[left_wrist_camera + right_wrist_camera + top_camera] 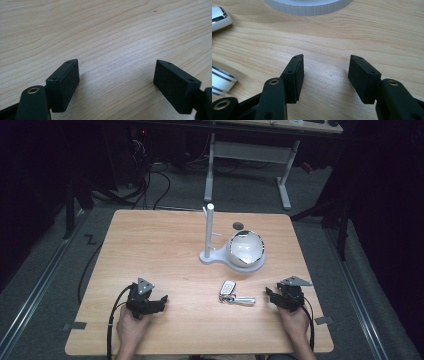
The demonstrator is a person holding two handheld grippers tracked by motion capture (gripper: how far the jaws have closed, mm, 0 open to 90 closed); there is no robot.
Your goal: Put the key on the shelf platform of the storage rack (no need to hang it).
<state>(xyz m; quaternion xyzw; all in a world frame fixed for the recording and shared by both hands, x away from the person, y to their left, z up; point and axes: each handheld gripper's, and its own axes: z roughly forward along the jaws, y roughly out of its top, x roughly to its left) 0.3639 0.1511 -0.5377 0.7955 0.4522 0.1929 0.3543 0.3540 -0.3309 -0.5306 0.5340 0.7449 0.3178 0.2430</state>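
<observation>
Left claw [161, 301] held wide open and empty at lower left of the wooden surface [150, 245], right claw [270, 295] likewise open and empty at lower right, key fob [228, 287] lain between them, white stand [235, 251] seen at centre.

Table [165, 245]: pale matt wood grain. Stand [209, 251]: white plastic. Bowl [245, 247]: glossy. Car key fob [228, 288]: shiny white.

A light wooden square table [150, 245] carries a white stand with an upright post and glossy round bowl [235, 251] far right of centre, and a white-and-silver key fob [231, 292] nearer.
</observation>
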